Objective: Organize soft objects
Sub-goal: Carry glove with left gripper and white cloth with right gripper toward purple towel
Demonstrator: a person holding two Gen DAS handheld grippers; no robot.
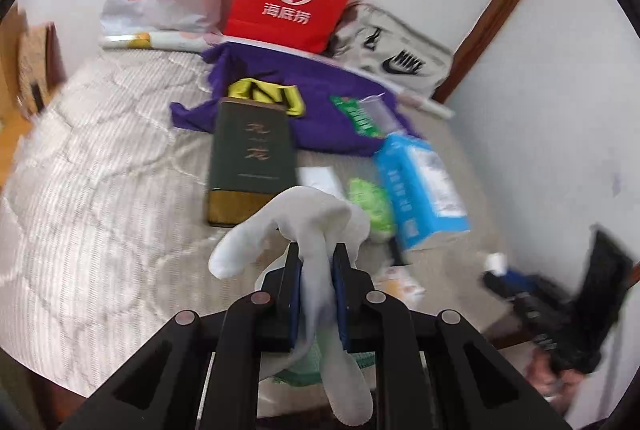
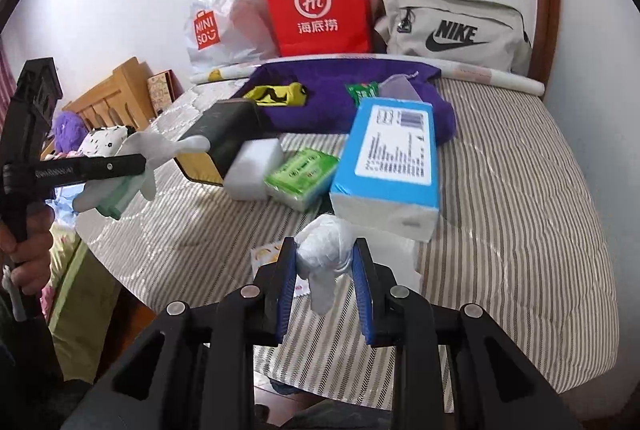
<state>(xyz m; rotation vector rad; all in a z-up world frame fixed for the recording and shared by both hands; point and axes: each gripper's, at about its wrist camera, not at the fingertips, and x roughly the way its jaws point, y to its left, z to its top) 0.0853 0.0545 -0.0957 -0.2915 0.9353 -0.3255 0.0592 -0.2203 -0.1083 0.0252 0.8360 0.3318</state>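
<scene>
Two soft things are in hand above the striped quilted bed (image 2: pixel 520 190): the left gripper (image 1: pixel 316 254) clamps a limp white sock (image 1: pixel 304 222), the right gripper (image 2: pixel 324 258) pinches a balled white sock (image 2: pixel 324 246). Beyond them toward the red paper bag (image 2: pixel 320 6), a crumpled purple cloth (image 2: pixel 340 102), green tissue pack (image 2: pixel 300 174) and blue tissue pack (image 2: pixel 392 158) lie unsorted, so most work seemingly remains.

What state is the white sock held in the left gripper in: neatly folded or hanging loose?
Hanging loose. The white sock is pinched mid-length in the left gripper; one end droops forward, the other trails below the fingers.
</scene>
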